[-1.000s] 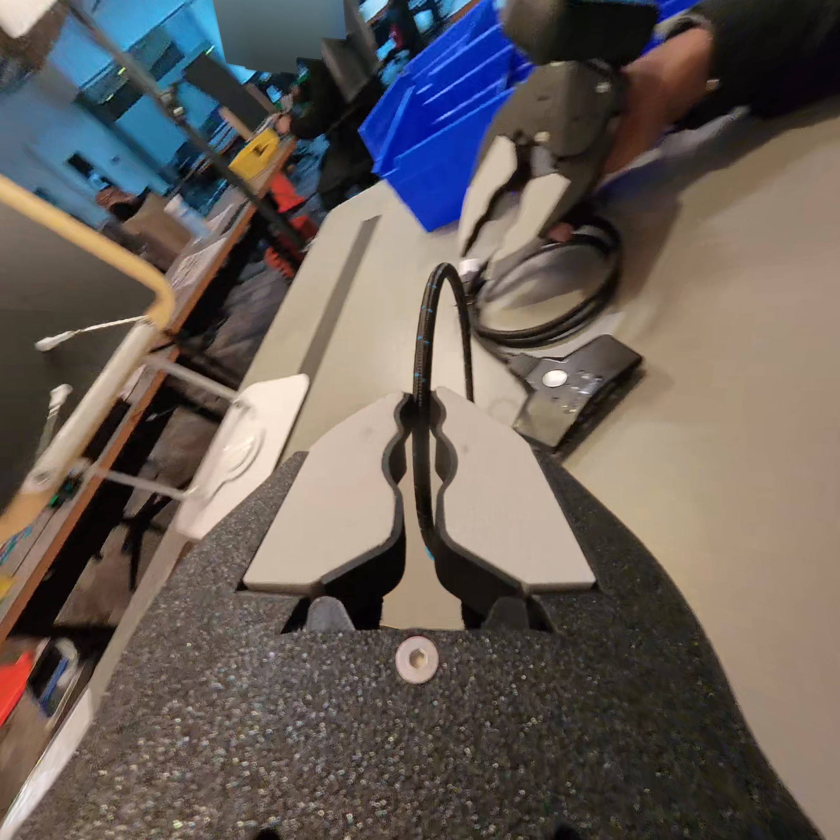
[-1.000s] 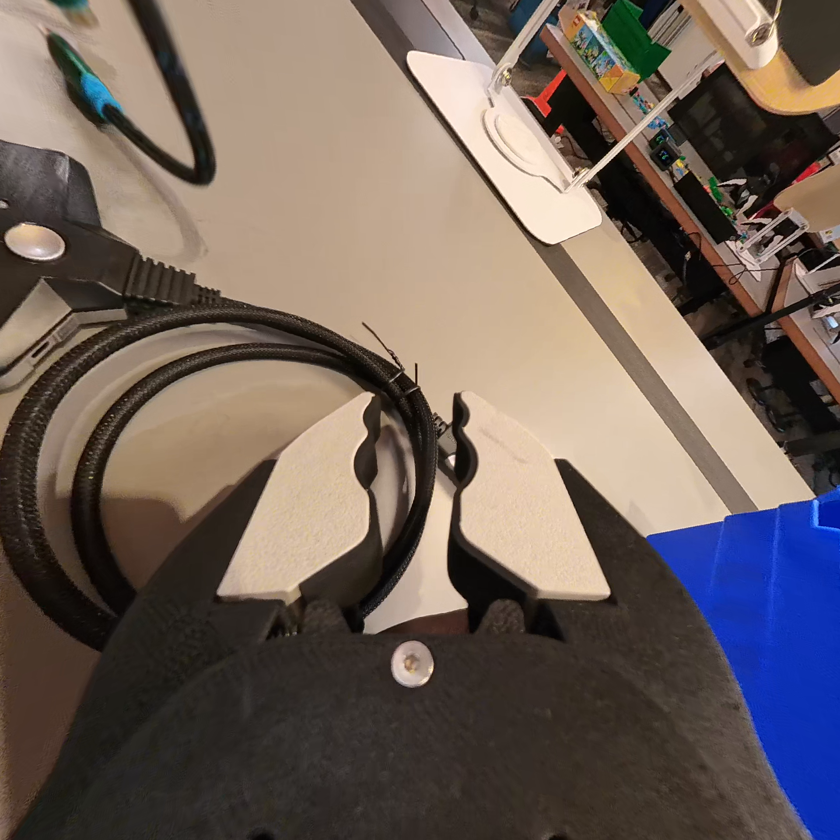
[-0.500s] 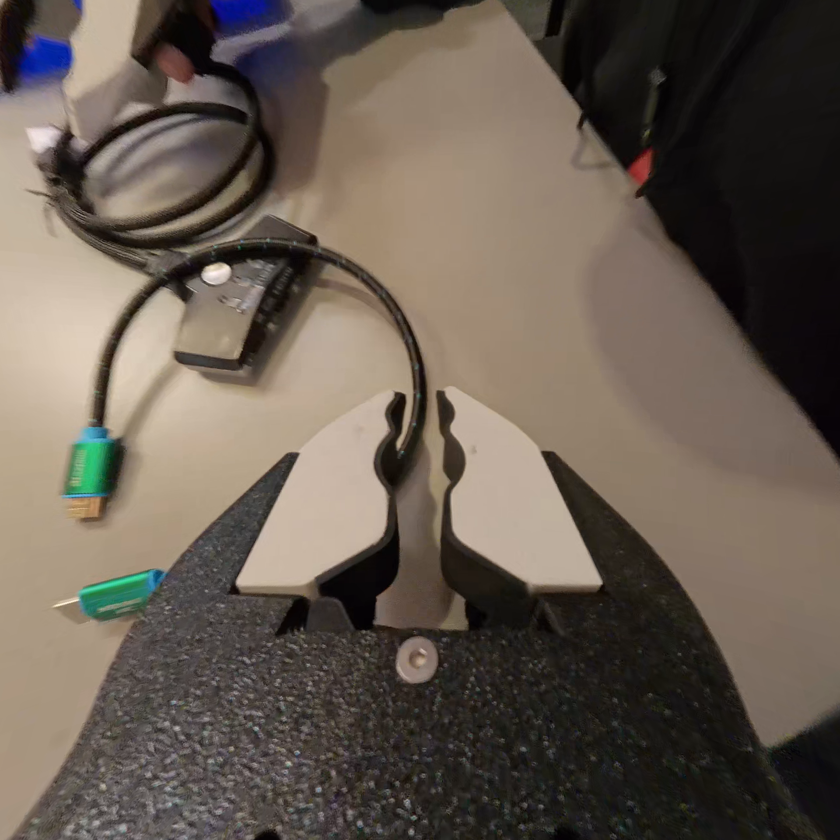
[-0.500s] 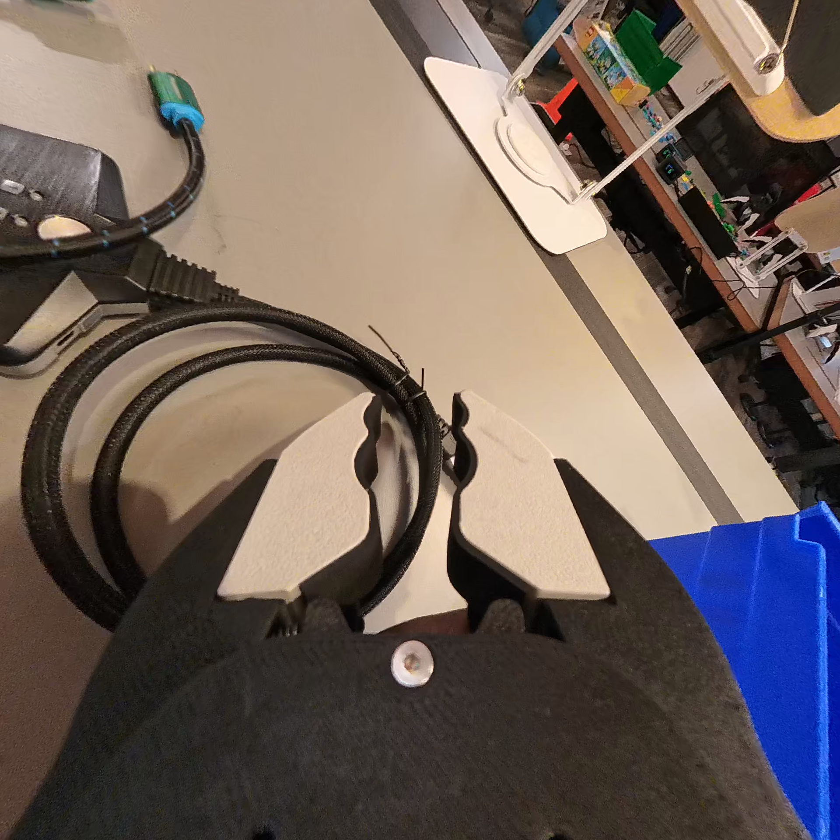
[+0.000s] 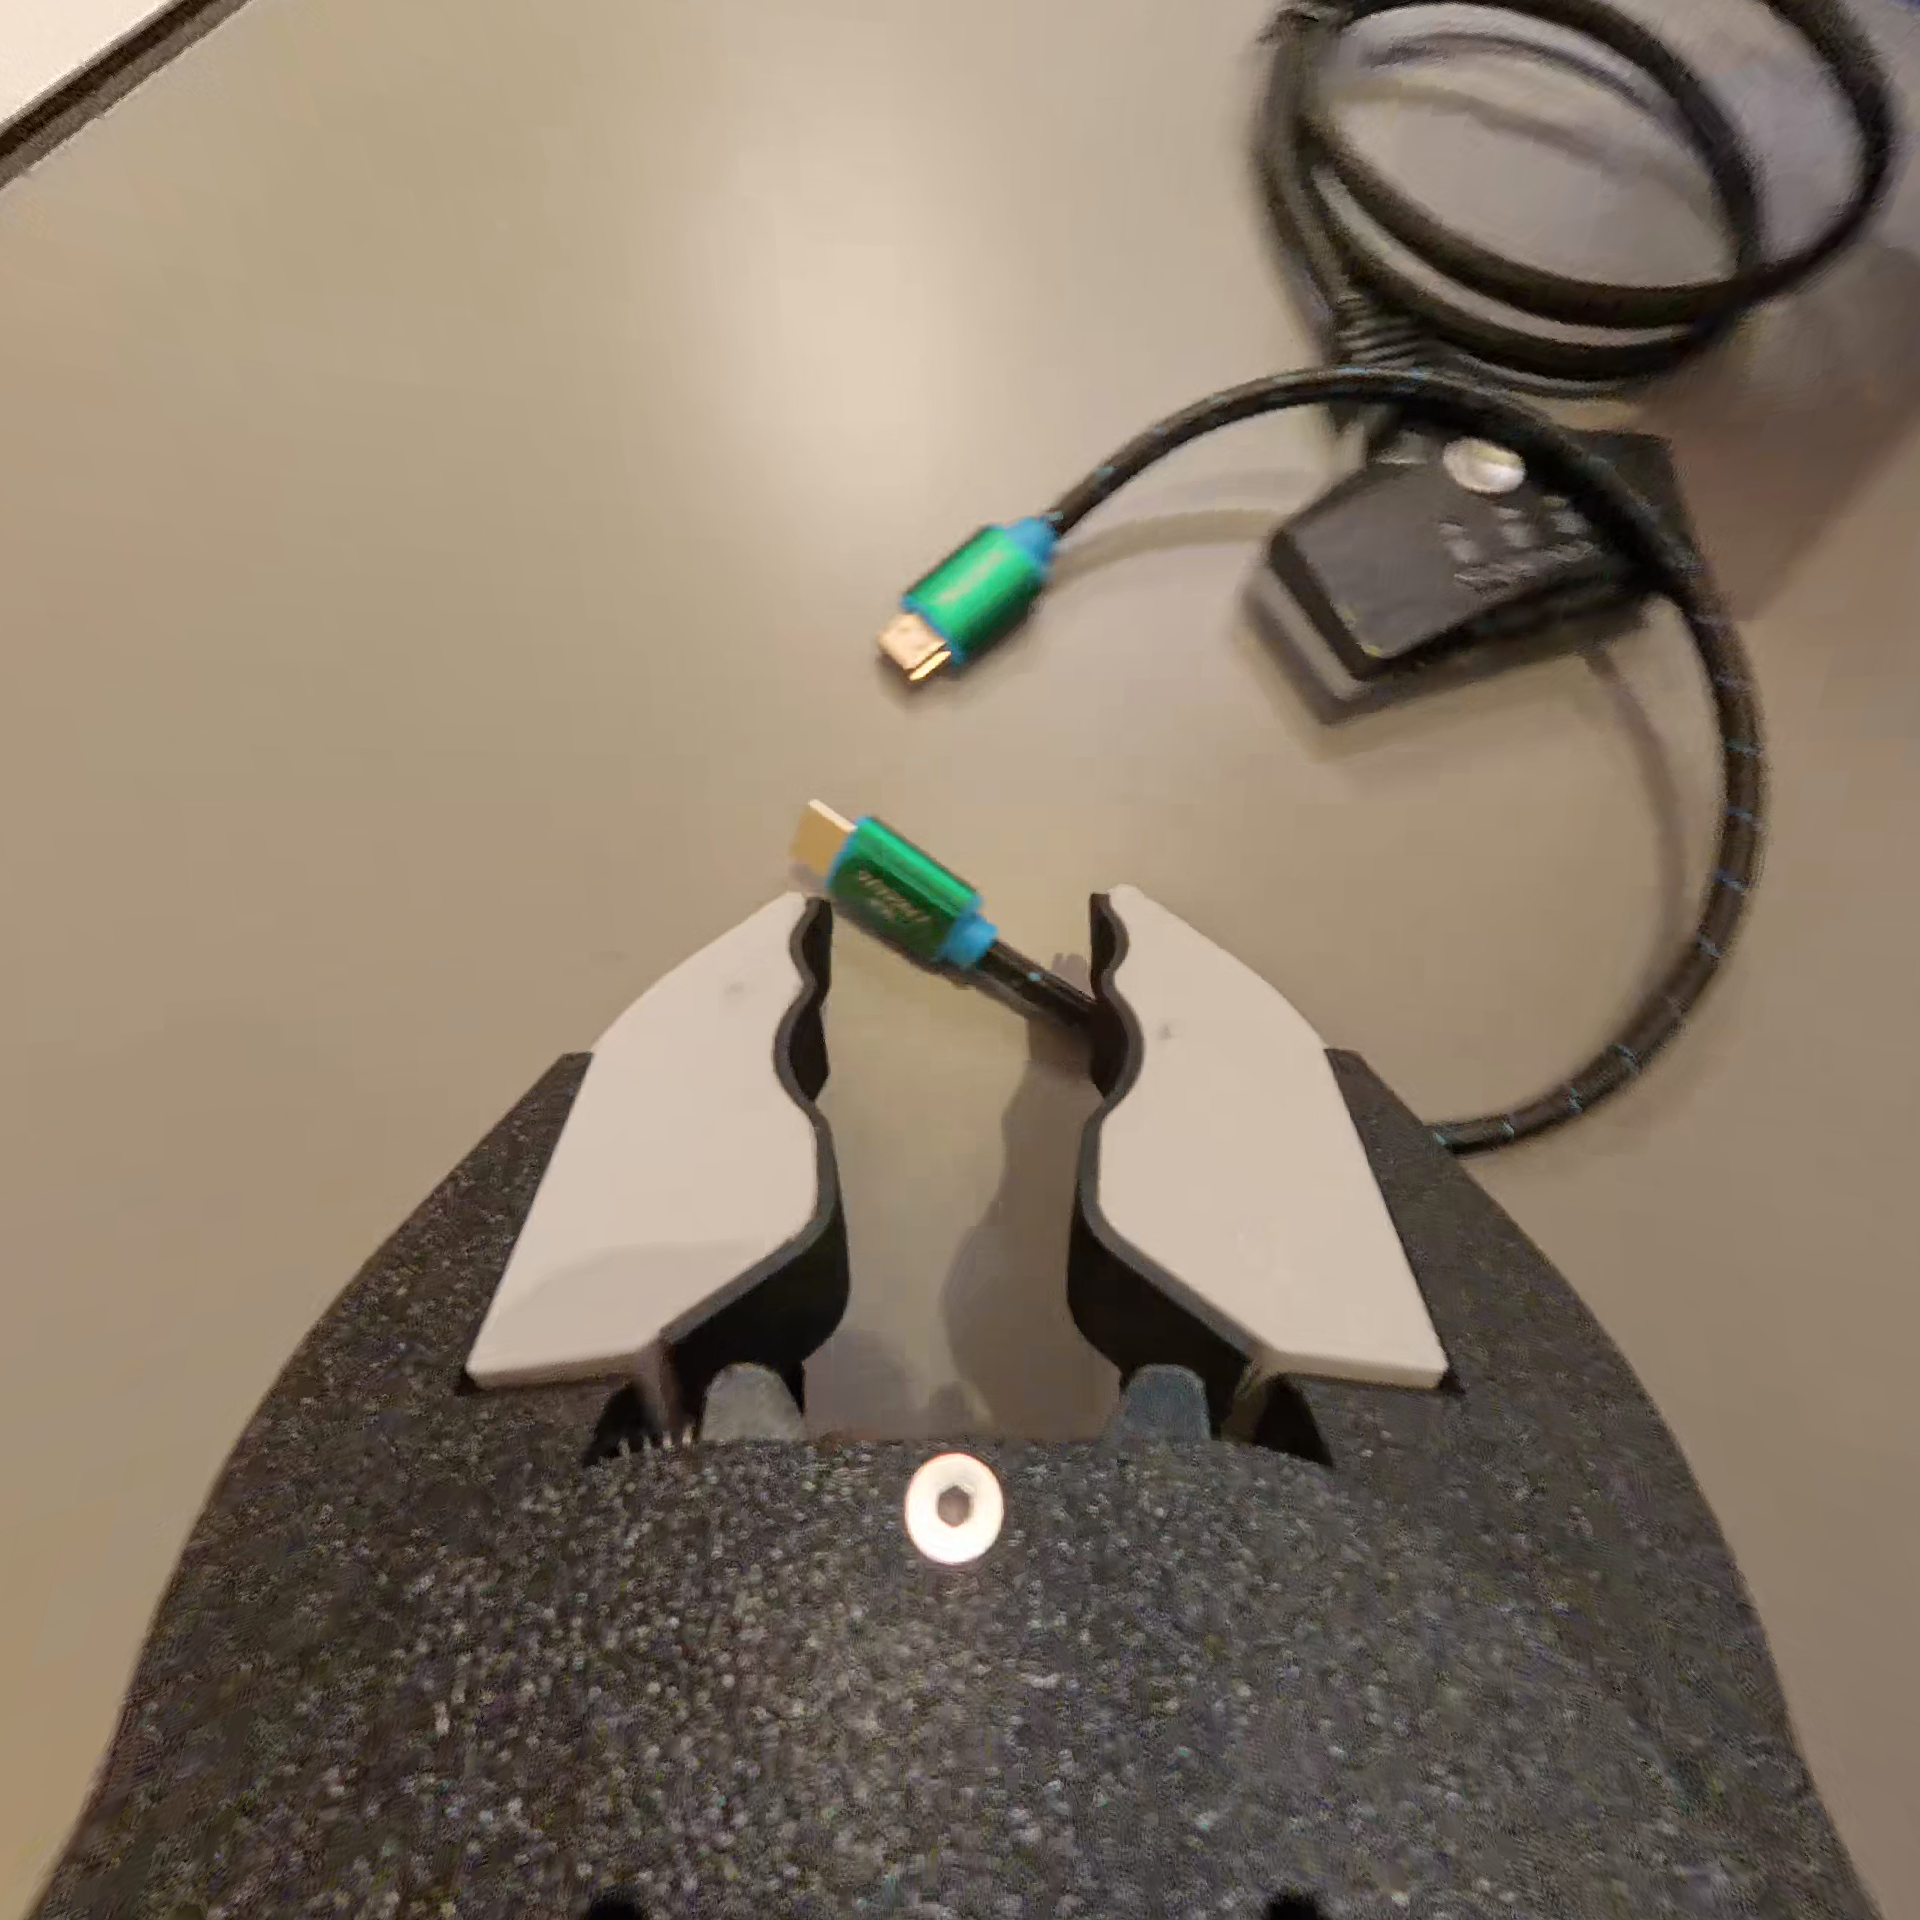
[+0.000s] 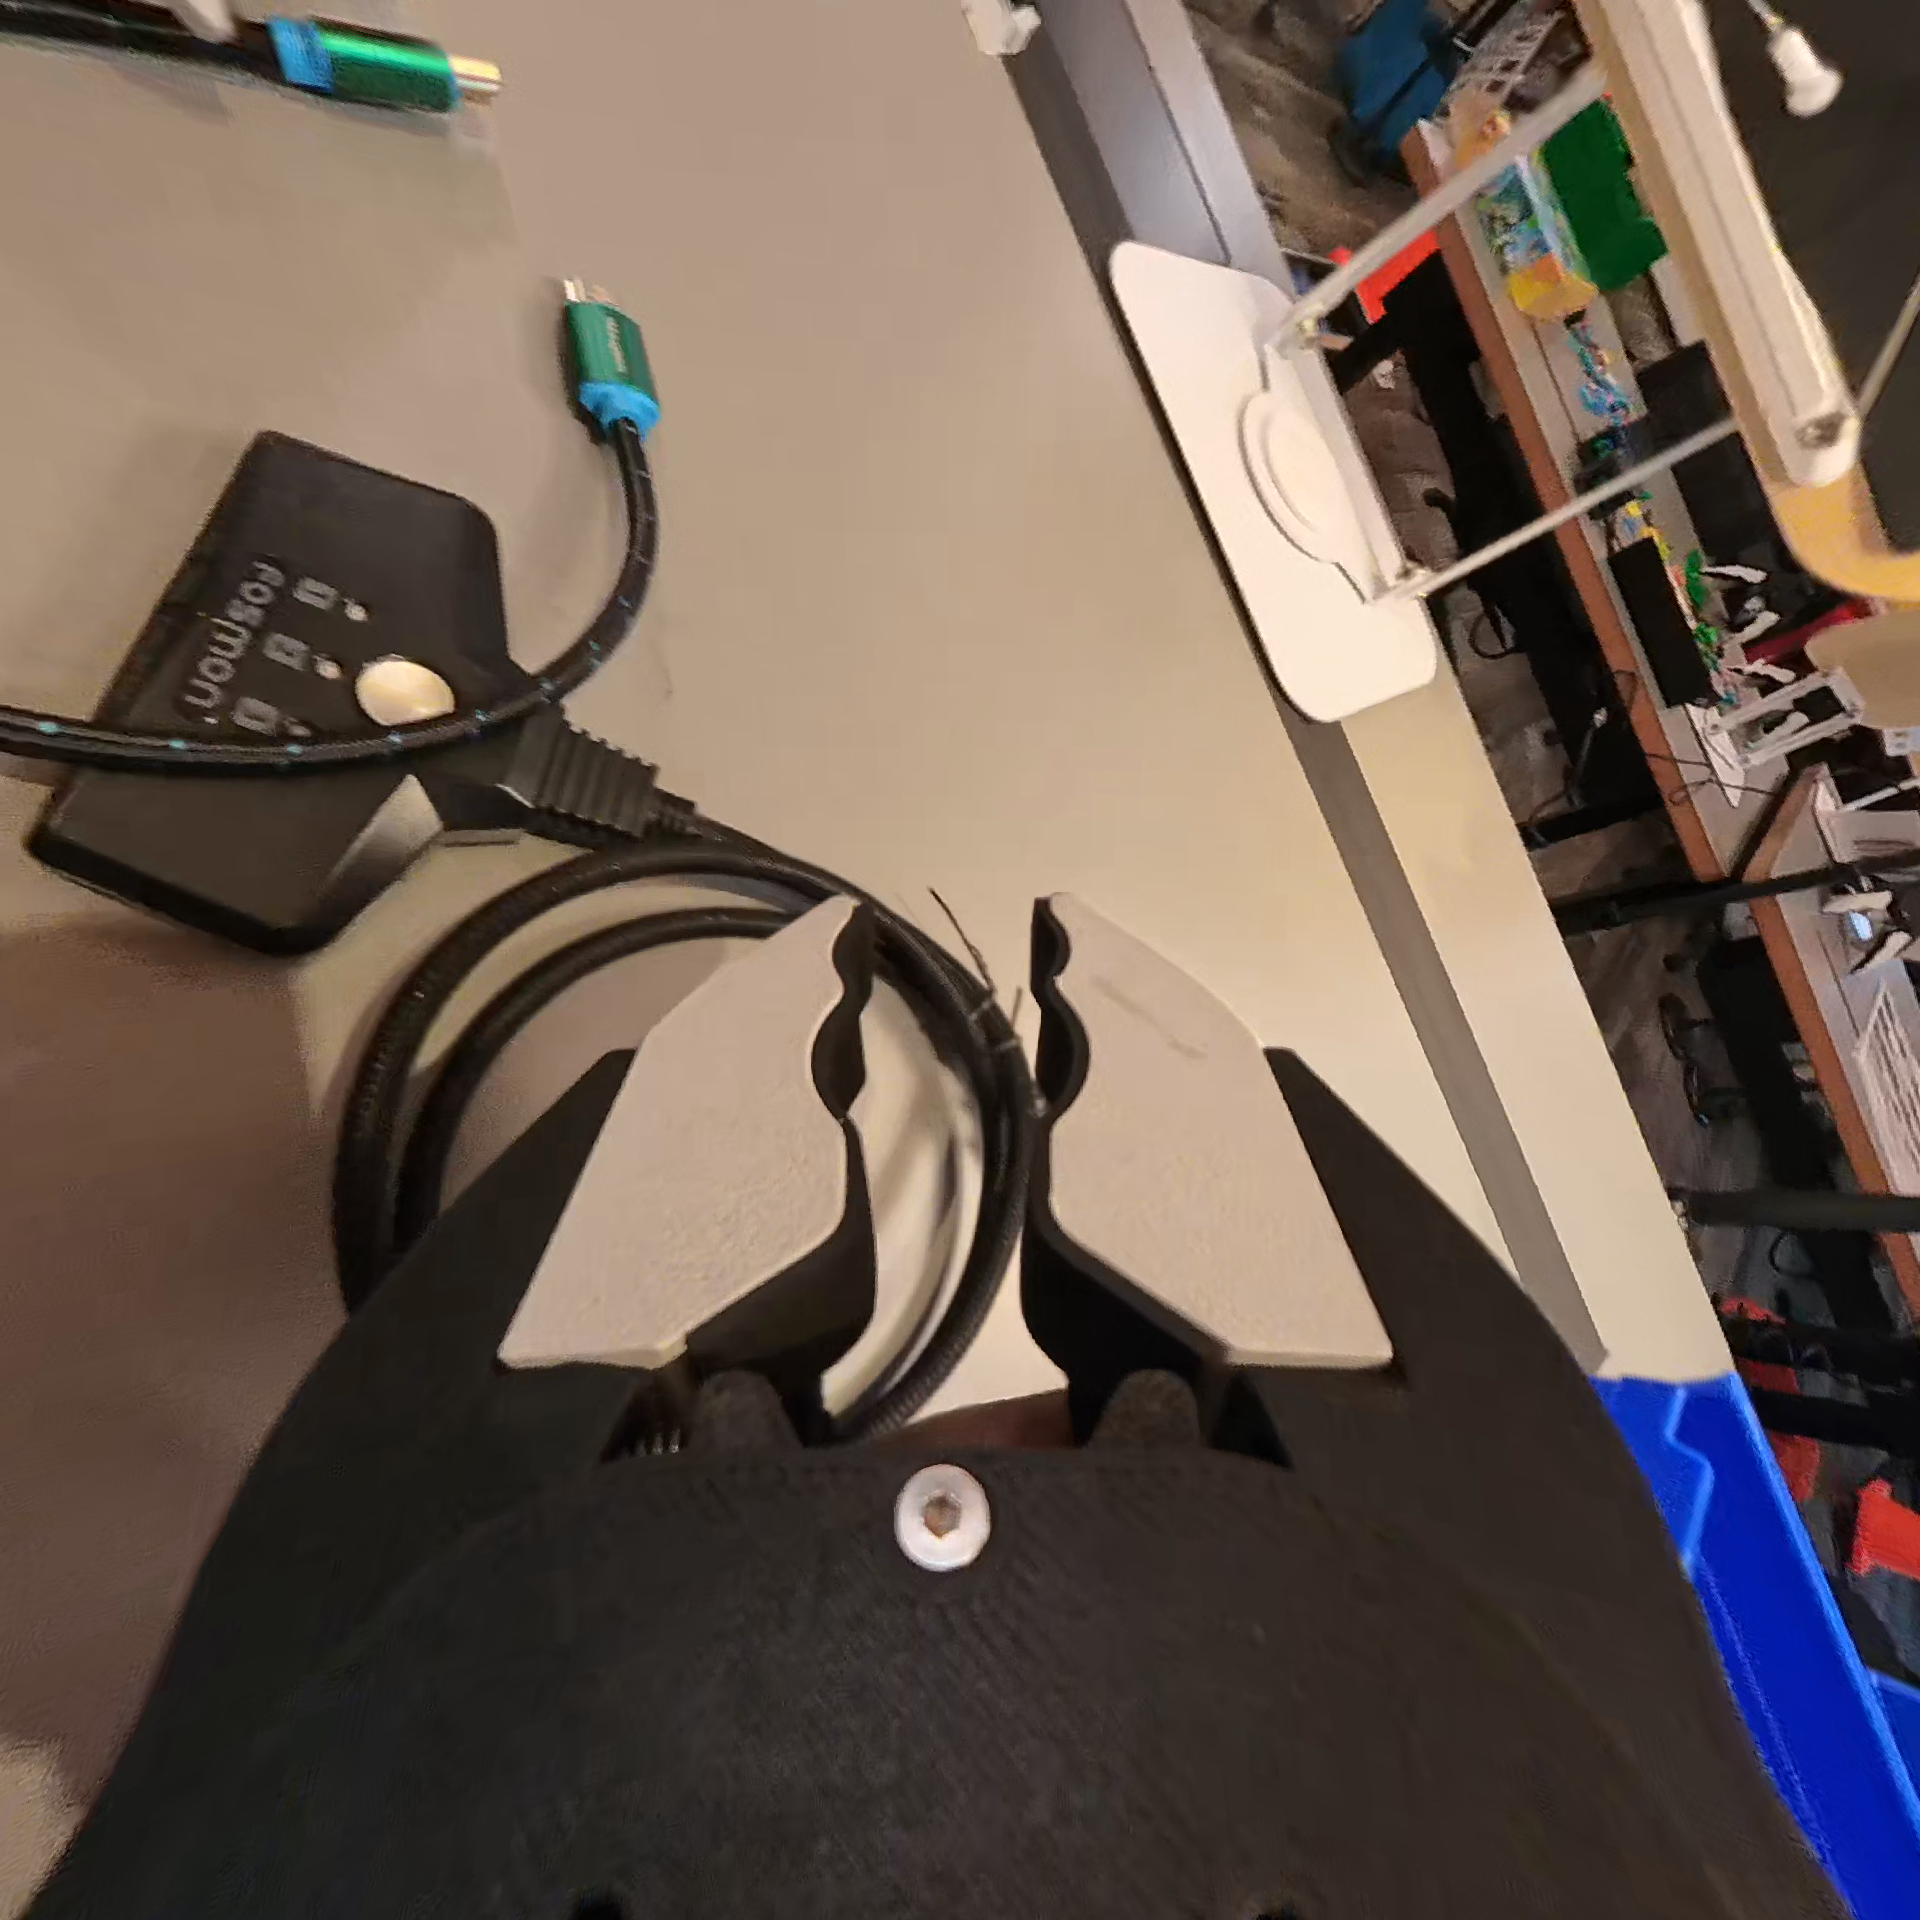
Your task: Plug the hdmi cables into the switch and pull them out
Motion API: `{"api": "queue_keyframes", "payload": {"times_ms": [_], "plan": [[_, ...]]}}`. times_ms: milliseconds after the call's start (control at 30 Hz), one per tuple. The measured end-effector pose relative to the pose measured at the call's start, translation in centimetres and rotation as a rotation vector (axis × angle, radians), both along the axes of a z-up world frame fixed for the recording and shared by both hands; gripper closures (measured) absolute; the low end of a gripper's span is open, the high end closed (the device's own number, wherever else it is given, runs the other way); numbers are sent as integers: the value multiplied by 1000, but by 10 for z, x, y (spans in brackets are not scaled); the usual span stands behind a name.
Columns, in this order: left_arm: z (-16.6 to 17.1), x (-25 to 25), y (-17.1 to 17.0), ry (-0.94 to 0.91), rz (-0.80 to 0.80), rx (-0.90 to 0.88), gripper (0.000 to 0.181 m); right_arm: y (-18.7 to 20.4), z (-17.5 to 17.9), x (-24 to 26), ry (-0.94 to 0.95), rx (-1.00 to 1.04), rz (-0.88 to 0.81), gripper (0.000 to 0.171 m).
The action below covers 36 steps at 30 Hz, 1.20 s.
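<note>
Jaws of the left gripper (image 5: 951,914) stand spread, the near green plug (image 5: 902,896) lying loose between the tips, ready for pinching. Right gripper (image 6: 943,920), also spread, straddles the coiled black cable (image 6: 997,1049) without clamping it. Switch (image 6: 270,686) rests mid-table (image 6: 883,416), second plug (image 6: 608,353) just beside it, unplugged.

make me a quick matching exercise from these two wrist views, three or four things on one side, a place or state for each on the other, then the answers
Things:
1. left gripper
2. black switch box
3. coiled black cable
4. blue bin

Places or states:
A. passes between the right gripper's fingers
B. open, a green plug at its fingertips
C. at the table's edge
D. a thin braided cable lies across it

Pairs: 1-B, 2-D, 3-A, 4-C
</note>
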<state>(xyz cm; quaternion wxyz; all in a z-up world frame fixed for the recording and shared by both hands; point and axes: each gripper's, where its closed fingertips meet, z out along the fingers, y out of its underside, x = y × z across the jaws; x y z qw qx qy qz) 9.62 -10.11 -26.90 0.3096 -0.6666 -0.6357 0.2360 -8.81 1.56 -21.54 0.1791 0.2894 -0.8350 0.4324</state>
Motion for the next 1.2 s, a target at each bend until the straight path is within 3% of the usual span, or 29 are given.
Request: {"api": "queue_keyframes", "payload": {"times_ms": [33,133,233,333,467,800,1000,1200], "plan": [[-3,-1,-3,-23,42,-2,130,-2,-2,5,5,14,14,142],[-17,-4,-12,-105,156,-35,124,-6,-10,22,-1,64,65,142],[-18,-10,-12,-106,194,-84,133,-3,-21,36,-7,145,144,141],[-17,-15,-7,-80,180,-104,150,8,-32,53,-81,248,239,136],[-16,-18,-5,-58,138,-159,152,21,-40,71,-178,336,320,127],[-12,-12,25,26,-278,-392,154,13,-30,77,-234,277,307,125],[-7,-3,66,148,-578,-473,157,-10,-8,82,-209,171,296,128],[2,-4,91,259,-687,-519,157,-27,-10,133,-155,89,479,132]]}}
